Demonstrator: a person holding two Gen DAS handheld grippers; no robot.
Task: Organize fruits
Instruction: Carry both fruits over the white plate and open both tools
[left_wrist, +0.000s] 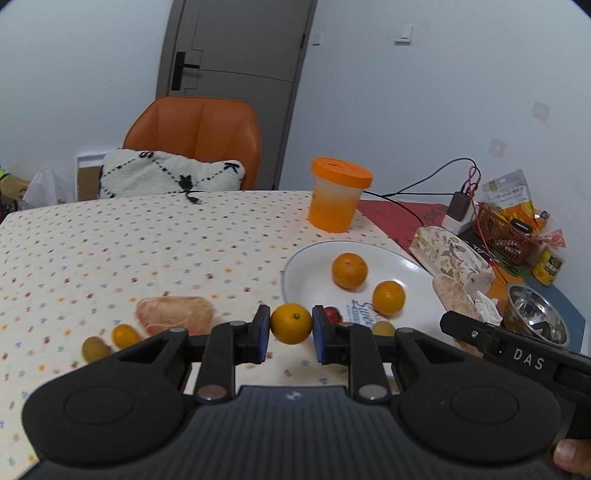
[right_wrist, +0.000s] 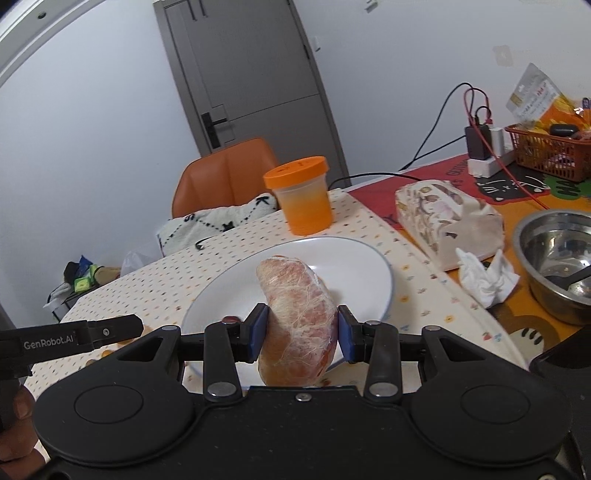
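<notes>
Two oranges (left_wrist: 349, 270) already sit on the white plate (left_wrist: 310, 258), your landmark on the bench (left_wrist: 129, 251). Your left claw (left_wrist: 291, 332) grips a third, small orange (left_wrist: 291, 323) between its blue pads, just off the plate's near-left rim. Your right claw (right_wrist: 301, 334) is clamped on a peeled pomelo segment (right_wrist: 299, 317), held over the plate's near side. Left of the plate on the cloth lie another pomelo segment (left_wrist: 174, 314), a small orange fruit (left_wrist: 126, 335) and a greenish one (left_wrist: 94, 349). Behind the plate stands an orange-lidded jar (left_wrist: 338, 194).
</notes>
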